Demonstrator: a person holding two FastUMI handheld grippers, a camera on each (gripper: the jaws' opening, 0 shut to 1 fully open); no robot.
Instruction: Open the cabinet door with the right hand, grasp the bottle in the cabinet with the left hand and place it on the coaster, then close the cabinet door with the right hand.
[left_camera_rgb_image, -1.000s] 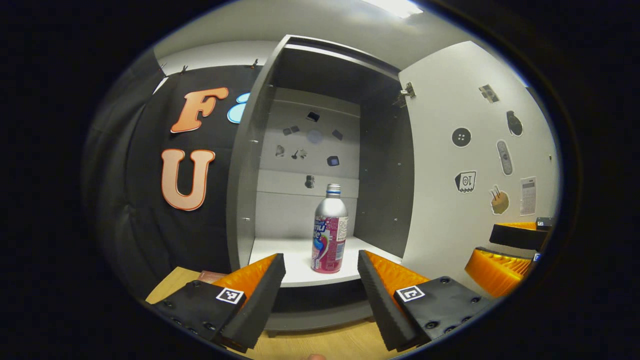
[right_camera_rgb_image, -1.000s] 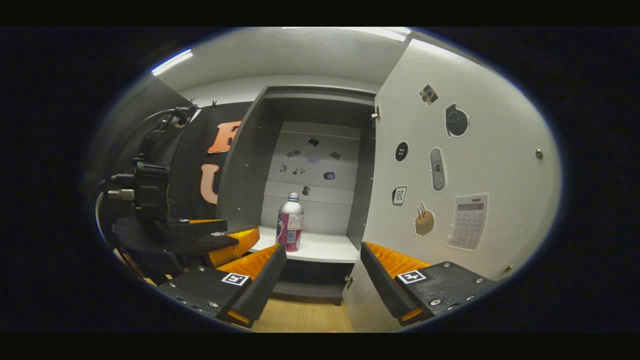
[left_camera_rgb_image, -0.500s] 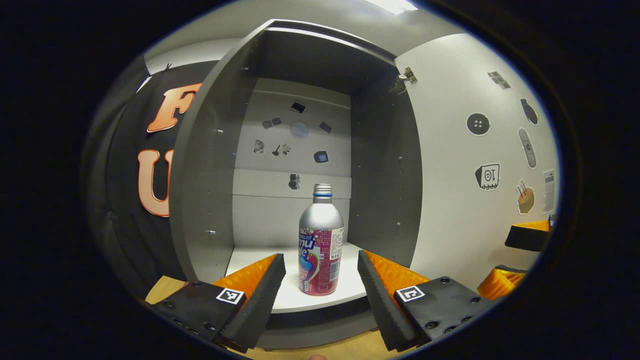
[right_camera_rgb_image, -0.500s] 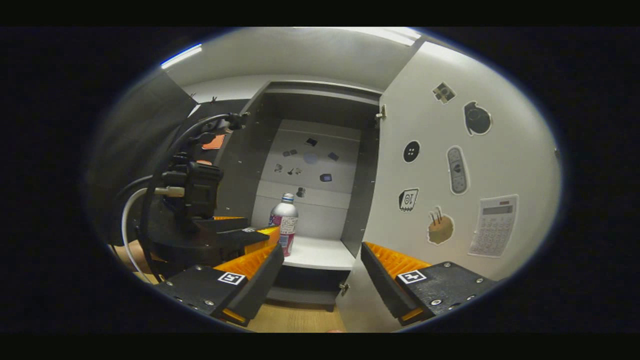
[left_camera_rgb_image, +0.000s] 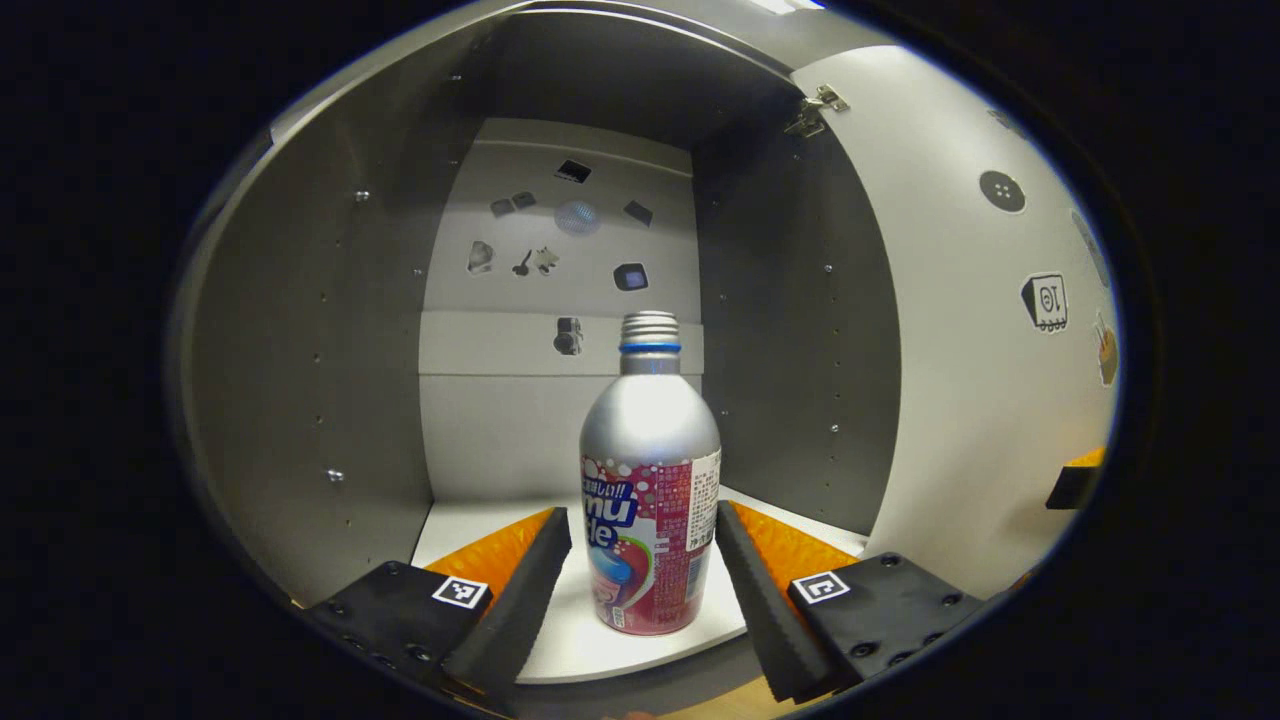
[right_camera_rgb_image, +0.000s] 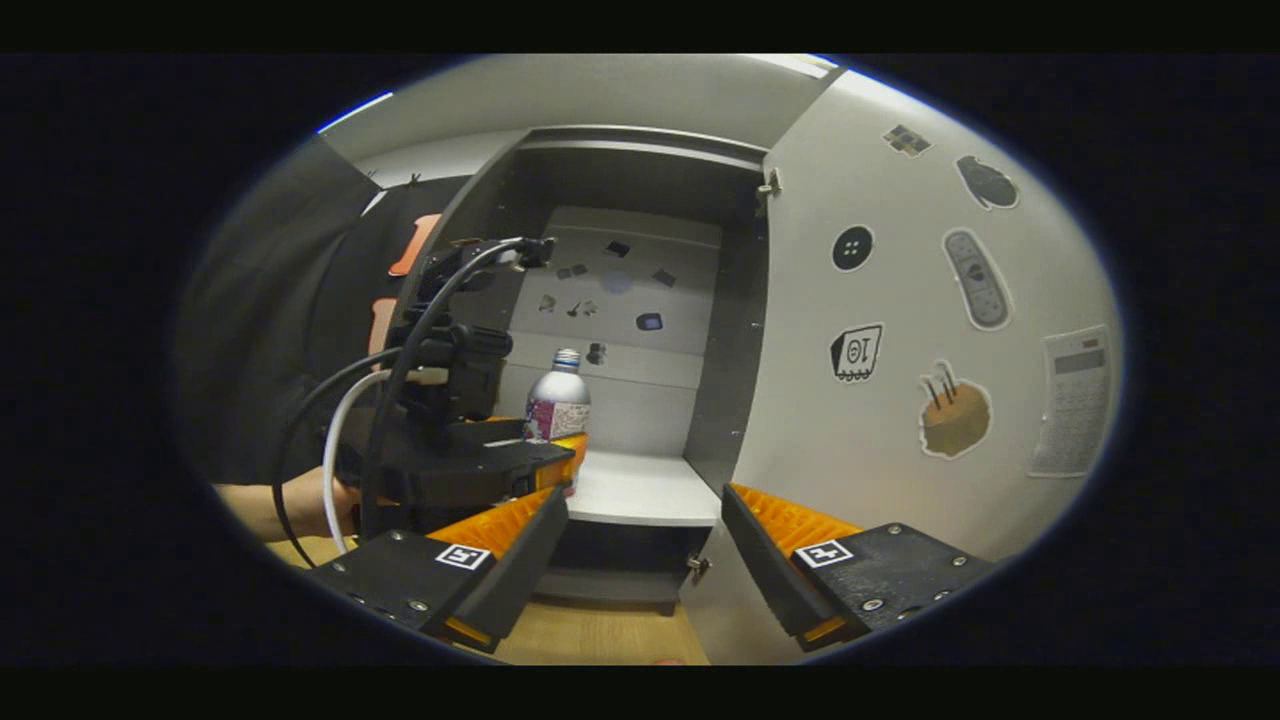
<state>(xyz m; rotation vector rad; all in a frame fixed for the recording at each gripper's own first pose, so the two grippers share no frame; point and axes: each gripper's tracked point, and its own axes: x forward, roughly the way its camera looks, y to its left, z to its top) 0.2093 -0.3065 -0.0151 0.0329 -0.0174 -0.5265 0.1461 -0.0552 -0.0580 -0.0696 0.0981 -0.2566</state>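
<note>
A silver bottle (left_camera_rgb_image: 650, 500) with a pink label stands upright on the white shelf (left_camera_rgb_image: 470, 525) inside the open grey cabinet. My left gripper (left_camera_rgb_image: 640, 515) is open, with one finger on each side of the bottle's lower body, close to it but not pressing. In the right gripper view the bottle (right_camera_rgb_image: 558, 400) is partly hidden behind the left gripper's body (right_camera_rgb_image: 450, 450), which a hand (right_camera_rgb_image: 300, 500) holds. My right gripper (right_camera_rgb_image: 642, 498) is open and empty, in front of the cabinet's lower edge and beside the open door (right_camera_rgb_image: 900, 300).
The white door (left_camera_rgb_image: 960, 350) is swung out on the right, hinged to the cabinet's right wall. Small stickers dot the door and the cabinet's back panel (left_camera_rgb_image: 560, 260). A wooden tabletop (right_camera_rgb_image: 600, 635) lies below the cabinet. The right gripper's finger (left_camera_rgb_image: 1075, 480) shows at the far right.
My left gripper has moved forward into the cabinet until its fingers flank the bottle. The right gripper has shifted slightly and stays open by the door.
</note>
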